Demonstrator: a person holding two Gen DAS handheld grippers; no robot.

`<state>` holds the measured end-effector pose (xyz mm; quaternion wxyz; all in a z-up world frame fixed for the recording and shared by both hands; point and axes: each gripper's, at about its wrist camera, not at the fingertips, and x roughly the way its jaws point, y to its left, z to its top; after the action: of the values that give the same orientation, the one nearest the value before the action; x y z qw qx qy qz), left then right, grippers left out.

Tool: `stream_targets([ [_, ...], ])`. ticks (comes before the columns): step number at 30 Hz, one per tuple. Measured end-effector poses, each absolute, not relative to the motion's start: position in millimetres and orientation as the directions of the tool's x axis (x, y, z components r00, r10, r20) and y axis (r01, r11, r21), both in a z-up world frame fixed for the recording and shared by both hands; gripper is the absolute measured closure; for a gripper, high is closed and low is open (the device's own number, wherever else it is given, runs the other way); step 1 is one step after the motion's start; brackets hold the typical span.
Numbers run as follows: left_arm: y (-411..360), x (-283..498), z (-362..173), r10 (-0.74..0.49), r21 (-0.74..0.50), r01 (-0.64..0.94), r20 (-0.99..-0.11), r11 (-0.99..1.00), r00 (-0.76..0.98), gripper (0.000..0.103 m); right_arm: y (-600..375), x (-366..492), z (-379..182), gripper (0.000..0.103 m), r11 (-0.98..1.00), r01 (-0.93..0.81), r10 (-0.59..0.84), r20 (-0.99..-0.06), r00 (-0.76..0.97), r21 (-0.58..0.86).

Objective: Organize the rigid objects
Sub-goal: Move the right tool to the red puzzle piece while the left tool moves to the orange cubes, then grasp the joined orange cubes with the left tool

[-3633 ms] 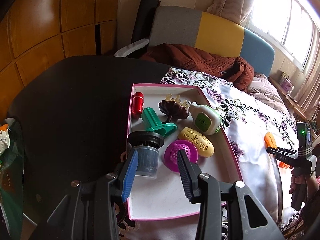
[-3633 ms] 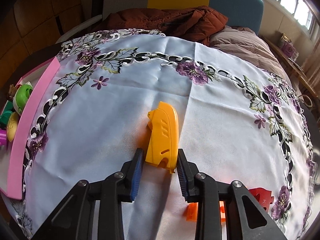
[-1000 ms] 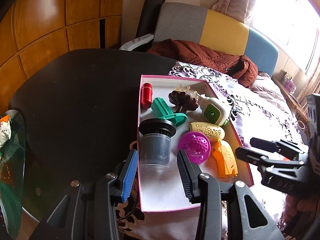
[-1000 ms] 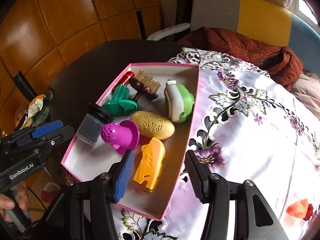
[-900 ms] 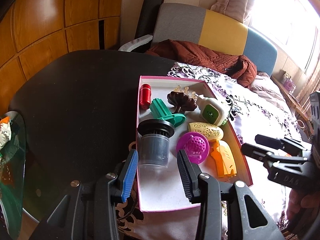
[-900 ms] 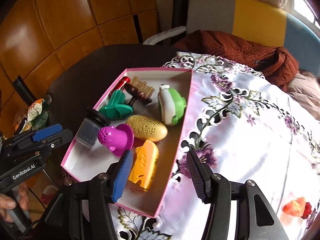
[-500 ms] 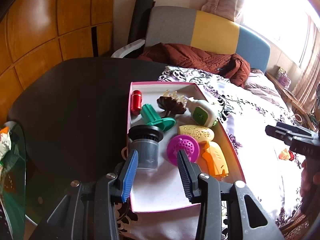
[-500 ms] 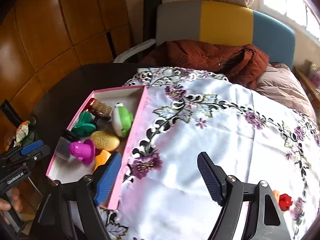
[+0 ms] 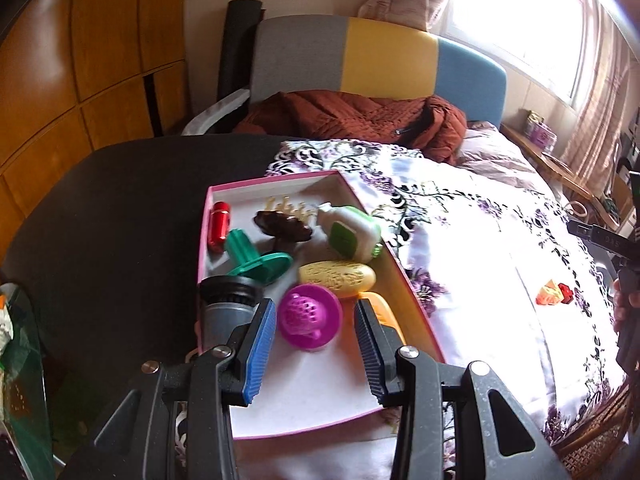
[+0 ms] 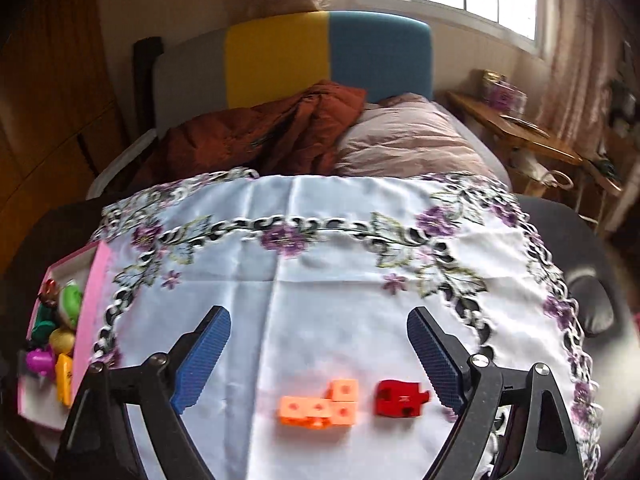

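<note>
The right hand-held gripper hangs empty, jaws opening wide over the embroidered tablecloth, above an orange block cluster and red block near the tabletop's near edge. The left hand-held gripper, half open and empty, hovers over the pink tray at the cloth's left edge, holding the orange case.

The left gripper hangs tilted downward over the near end of the pink tray, its blue-padded jaws partly apart and pressing on nothing. The right gripper is well away from the tray, out over the cloth-covered side of the table, also angled down; its jaws are opening, spread wide with nothing gripped between them. In the left wrist view, the person's right hand shows at the far right edge, wrapped around the right gripper's black handle.
</note>
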<state>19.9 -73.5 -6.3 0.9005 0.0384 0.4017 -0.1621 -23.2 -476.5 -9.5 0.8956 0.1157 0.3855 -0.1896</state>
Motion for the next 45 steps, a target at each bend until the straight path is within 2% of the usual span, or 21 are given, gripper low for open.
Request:
stream_targets([
  [4, -95.4, 20.1, -4.5, -0.292, -0.053, 0.378, -0.735, 0.924, 0.612, 0.062, -525.1, -48.3, -28.4, 0.012, 0.786, 0.613, -0.367, -0.739, 0.565, 0.079],
  [6, -108.8, 20.1, -4.7, -0.307, -0.046, 0.408, -0.737, 0.912, 0.602, 0.062, -547.4, -57.9, -34.0, 0.012, 0.708, 0.694, -0.37, -0.765, 0.527, 0.136],
  [10, -139.9, 18.9, -8.1, -0.362, -0.062, 0.483, -0.746, 0.874, 0.559, 0.062, -567.3, -72.2, -36.7, 0.011, 0.627, 0.749, -0.37, -0.764, 0.529, 0.215],
  [16, -197.0, 13.2, -19.7, -0.443, -0.102, 0.6, -0.772, 0.793, 0.455, 0.062, -577.3, -81.1, -41.0, 0.01, 0.569, 0.775, -0.343, -0.777, 0.527, 0.275],
  [28, -325.9, -5.4, -49.0, -0.524, -0.113, 0.832, -0.819, 0.544, 0.232, 0.06, -585.7, -81.4, -53.0, 0.009, 0.535, 0.787, -0.284, -0.812, 0.51, 0.308],
  [30, -346.7, -7.6, -50.9, -0.538, -0.113, 0.86, -0.818, 0.498, 0.204, 0.056, -586.4, -81.0, -54.1, 0.009, 0.535, 0.785, -0.275, -0.814, 0.512, 0.313],
  [32, -367.2, -9.3, -54.9, -0.545, -0.121, 0.885, -0.822, 0.45, 0.164, 0.047, -587.0, -79.9, -55.1, 0.009, 0.535, 0.783, -0.266, -0.816, 0.513, 0.317],
  [36, -402.6, -12.1, -65.6, -0.527, -0.088, 0.913, -0.837, 0.397, 0.148, 0.042, -587.6, -78.2, -56.0, 0.009, 0.538, 0.777, -0.254, -0.816, 0.519, 0.326],
  [42, -439.9, -9.7, -88.1, -0.478, -0.038, 0.929, -0.865, 0.367, 0.154, 0.041, -589.0, -75.8, -57.9, 0.009, 0.54, 0.77, -0.236, -0.817, 0.526, 0.34],
  [45, -447.1, -3.4, -102.4, -0.454, -0.055, 0.922, -0.881, 0.383, 0.136, 0.043, -590.4, -74.5, -59.8, 0.009, 0.539, 0.771, -0.231, -0.821, 0.523, 0.339],
])
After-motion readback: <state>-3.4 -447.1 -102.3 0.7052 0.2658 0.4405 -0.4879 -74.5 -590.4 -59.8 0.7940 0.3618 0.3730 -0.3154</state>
